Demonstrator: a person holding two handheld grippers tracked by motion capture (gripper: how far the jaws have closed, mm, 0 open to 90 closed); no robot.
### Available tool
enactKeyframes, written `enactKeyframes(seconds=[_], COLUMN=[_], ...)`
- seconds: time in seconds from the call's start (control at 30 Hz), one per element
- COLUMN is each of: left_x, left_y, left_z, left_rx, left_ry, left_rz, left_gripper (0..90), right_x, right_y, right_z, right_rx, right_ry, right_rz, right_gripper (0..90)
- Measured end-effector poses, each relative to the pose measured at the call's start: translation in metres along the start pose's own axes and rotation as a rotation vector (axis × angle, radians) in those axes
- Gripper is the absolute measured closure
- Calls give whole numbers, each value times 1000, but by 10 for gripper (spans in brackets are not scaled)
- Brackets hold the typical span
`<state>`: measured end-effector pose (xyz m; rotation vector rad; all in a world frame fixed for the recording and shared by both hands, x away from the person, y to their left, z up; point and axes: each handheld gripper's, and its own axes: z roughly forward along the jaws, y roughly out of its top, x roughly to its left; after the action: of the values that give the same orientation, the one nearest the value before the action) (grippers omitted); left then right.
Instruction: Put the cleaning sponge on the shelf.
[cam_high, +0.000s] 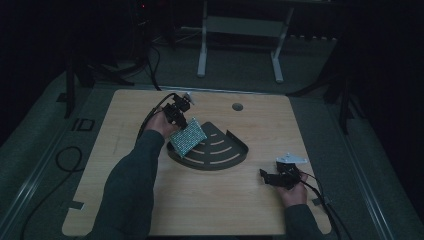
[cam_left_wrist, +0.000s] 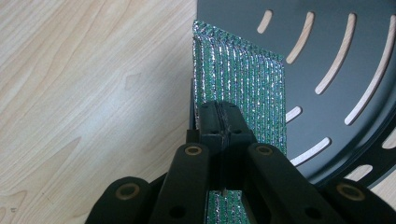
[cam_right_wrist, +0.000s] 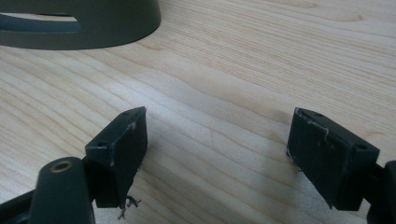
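Left tool (cam_left_wrist: 219, 122) clamps the soft, light sponge (cam_left_wrist: 243, 79) by its near edge over the tray (cam_high: 235, 150); right tool (cam_right_wrist: 215, 158) rests wide open, empty, on the counter (cam_high: 200, 200).

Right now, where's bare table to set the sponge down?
Bare wood lies between the tray and the right gripper, along the near table edge, and far right past the hole. It is crowded at the tray's left edge, where the left gripper holds the sponge.

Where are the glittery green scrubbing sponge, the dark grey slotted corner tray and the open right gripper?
glittery green scrubbing sponge (cam_left_wrist: 243, 84), left gripper view, ribbed face.
dark grey slotted corner tray (cam_high: 227, 152), high view, slotted floor.
right gripper (cam_right_wrist: 217, 154), right gripper view, gap between its open jaws.
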<state>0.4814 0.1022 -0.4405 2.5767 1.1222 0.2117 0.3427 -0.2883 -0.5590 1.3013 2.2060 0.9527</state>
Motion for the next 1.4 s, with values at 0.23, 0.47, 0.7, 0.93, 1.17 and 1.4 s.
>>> enactKeyframes(seconds=[0.23, 0.47, 0.7, 0.93, 1.17, 1.4], left_x=[-1, 0, 2, 0, -2, -1], left_y=[0, -2, -7, -7, -6, -8], left_z=[6, 9, 14, 18, 21, 22], left_rx=[18, 31, 43, 43, 45, 54], left_ry=[6, 17, 20, 23, 21, 36], left_rz=[8, 11, 8, 10, 12, 13], left_gripper=[899, 898, 897, 896, 894, 890], right_x=[0, 0, 0, 0, 0, 0], right_y=[0, 0, 0, 0, 0, 0], right_z=[0, 0, 0, 0, 0, 0], right_rx=[0, 0, 0, 0, 0, 0], right_ry=[0, 0, 0, 0, 0, 0], right_rz=[-1, -1, -1, 0, -1, 0], right_gripper=[196, 196, 196, 196, 196, 196])
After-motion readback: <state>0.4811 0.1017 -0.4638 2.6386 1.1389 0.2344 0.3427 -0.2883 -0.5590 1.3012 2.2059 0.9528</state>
